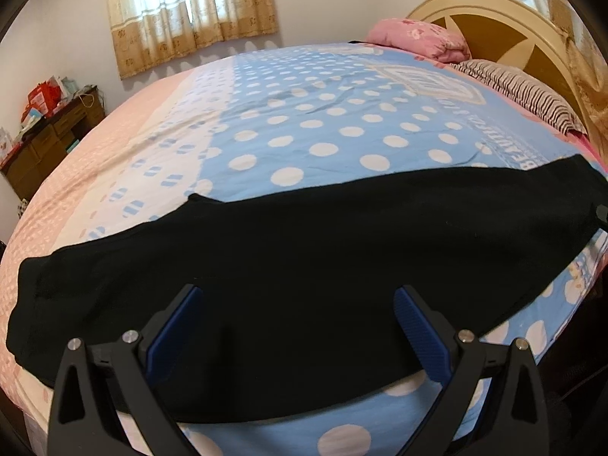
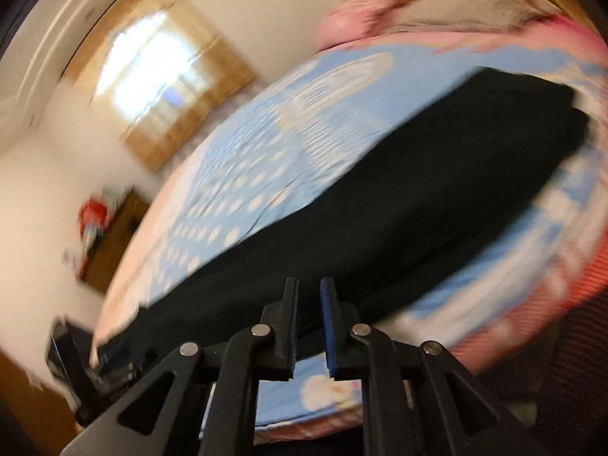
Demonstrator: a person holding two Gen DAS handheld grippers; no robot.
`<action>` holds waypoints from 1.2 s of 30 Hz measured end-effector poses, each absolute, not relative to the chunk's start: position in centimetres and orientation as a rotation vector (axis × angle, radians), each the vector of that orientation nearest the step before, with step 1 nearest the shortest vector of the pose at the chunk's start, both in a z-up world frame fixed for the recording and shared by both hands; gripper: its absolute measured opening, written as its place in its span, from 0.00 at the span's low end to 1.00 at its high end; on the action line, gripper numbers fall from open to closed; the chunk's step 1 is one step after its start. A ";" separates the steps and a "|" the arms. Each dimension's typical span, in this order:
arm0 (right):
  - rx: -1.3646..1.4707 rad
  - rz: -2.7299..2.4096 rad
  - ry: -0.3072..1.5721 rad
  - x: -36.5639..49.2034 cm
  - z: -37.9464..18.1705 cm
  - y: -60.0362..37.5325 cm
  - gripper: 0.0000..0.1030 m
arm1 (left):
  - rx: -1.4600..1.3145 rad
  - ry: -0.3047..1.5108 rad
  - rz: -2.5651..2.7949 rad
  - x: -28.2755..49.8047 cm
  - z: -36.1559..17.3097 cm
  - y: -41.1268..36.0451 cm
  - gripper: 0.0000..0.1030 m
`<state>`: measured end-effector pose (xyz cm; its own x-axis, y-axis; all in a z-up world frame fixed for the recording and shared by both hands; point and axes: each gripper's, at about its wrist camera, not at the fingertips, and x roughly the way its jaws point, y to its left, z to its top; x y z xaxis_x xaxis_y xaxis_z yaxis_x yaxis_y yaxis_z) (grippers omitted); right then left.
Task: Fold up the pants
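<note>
Left wrist view: the left claw (image 1: 294,288) stands wide open, its blue-padded fingers (image 1: 416,326) spread apart and holding nothing, poised above the black pants (image 1: 304,266). The pants lie flat in one long dark band across the near part of the bed (image 1: 304,133), running from the left edge to the right edge of the picture. Under them is a light blue bedspread with white polka dots, turning pale pink toward the left side. Beyond, at the head of the bed, a pink floral pillow (image 1: 418,38) rests beside a striped pillow (image 1: 513,87), both against a cream and brown headboard (image 1: 494,22). A curtained window (image 1: 190,11) glows on the far wall, and a brown wooden dresser (image 1: 49,140) crowded with red and white items stands at the left.

In the right wrist view, which is badly blurred and tilted, the right claw (image 2: 308,288) has its fingers drawn nearly together with only a narrow gap, and nothing is between them. It hangs over the near edge of the pants (image 2: 380,197), which stretch diagonally across the bed (image 2: 247,174). Part of the left claw (image 2: 98,372) shows at the lower left.
</note>
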<state>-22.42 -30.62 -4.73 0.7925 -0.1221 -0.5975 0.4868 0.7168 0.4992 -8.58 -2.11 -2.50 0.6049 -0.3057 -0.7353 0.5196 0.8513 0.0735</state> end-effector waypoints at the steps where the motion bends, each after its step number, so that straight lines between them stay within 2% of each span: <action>1: 0.671 -0.329 0.583 -21.3 -4.6 -30.2 0.12 | 0.298 0.791 -0.483 -8.6 -2.6 -2.3 0.99; 4: 0.579 -0.406 0.696 -17.9 -5.0 -30.4 0.12 | 0.307 0.795 -0.475 -8.6 -2.9 -2.6 0.99; 6: 0.617 -0.435 0.808 -17.8 -7.1 -31.7 0.09 | 0.312 0.788 -0.465 -8.7 -2.8 -2.7 0.99; 12: 0.671 -0.430 0.812 -21.5 -6.6 -31.8 0.08 | 0.331 0.784 -0.458 -8.5 -3.2 -2.0 0.99; 13: 0.641 -0.460 0.785 -21.5 -5.6 -31.5 0.11 | 0.328 0.797 -0.457 -8.2 -3.6 -1.9 0.99; 16: 0.504 -0.406 0.698 -20.7 -3.9 -29.0 0.12 | 0.320 0.808 -0.454 -7.9 -3.7 -2.2 0.99; 19: 0.555 -0.181 0.790 -17.9 -6.4 -27.3 0.12 | 0.311 0.783 -0.479 -8.3 -3.1 -2.8 0.99; 21: 0.503 -0.214 0.870 -17.3 -8.1 -26.6 0.12 | 0.322 0.773 -0.486 -8.6 -3.0 -3.4 0.99; 24: 0.579 -0.206 0.829 -18.5 -7.2 -27.5 0.12 | 0.337 0.781 -0.505 -9.1 -3.3 -4.1 0.99; 29: 0.543 -0.152 0.746 -18.9 -4.9 -26.3 0.12 | 0.350 0.803 -0.484 -9.1 -4.0 -4.2 0.99; 32: 0.564 -0.070 0.794 -16.2 -6.6 -24.8 0.12 | 0.322 0.820 -0.478 -9.0 -4.2 -4.0 0.99; 36: 0.623 -0.014 0.947 -14.5 -10.7 -22.5 0.12 | 0.319 0.819 -0.479 -9.5 -4.7 -3.8 0.99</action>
